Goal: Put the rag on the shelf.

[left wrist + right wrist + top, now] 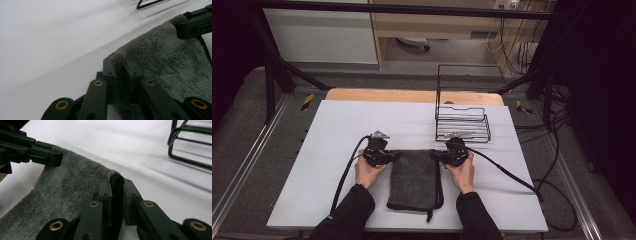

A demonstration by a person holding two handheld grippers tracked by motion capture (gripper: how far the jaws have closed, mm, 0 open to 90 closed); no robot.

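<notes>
Nearest the person, the folded grey towel [414, 180] lies flat on the white surface [337, 125], its near edge close to the surface's front rim and a dark cord trailing from its near right corner. Both forearms come in on either side of it. The left claw [393, 156] is pinched tight on the towel's far left corner, the pile squeezed between its jaws in the left gripper view [120, 75]. The right claw [436, 155] is likewise clamped on the far right corner [116, 180]. Beyond the right claw, near but apart, stands a black wire rack [462, 122] towards the surface's far right.
</notes>
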